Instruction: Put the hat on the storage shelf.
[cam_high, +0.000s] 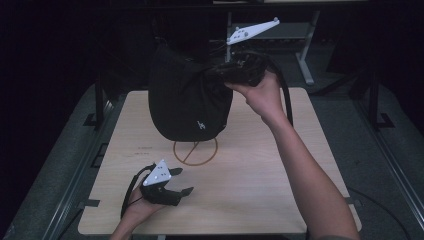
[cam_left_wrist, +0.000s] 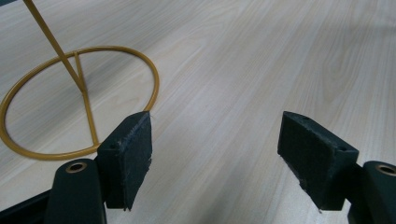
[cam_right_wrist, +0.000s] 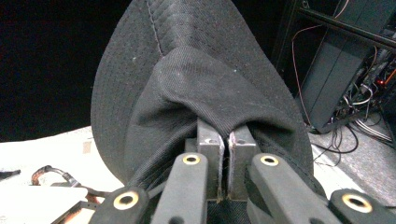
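Counter (cam_high: 260, 190): pale wood, dark floor around it.
Hat (cam_high: 187, 97): black, hanging above the counter's far middle, over the stand.
Stand (cam_left_wrist: 77, 100): gold wire ring with a stem, on the counter.
Right claw (cam_right_wrist: 225, 140): clamped tight on a fold of hat cloth, raised.
Left claw (cam_left_wrist: 217, 154): jaws wide apart, holding nothing, low over the counter near the stand.

A small white emblem (cam_high: 200, 125) sits low on the black hat (cam_high: 187, 97) (too small to make out as letters), and faint dark print (cam_high: 145, 148) on the wooden table (cam_high: 250, 190) stays illegible.
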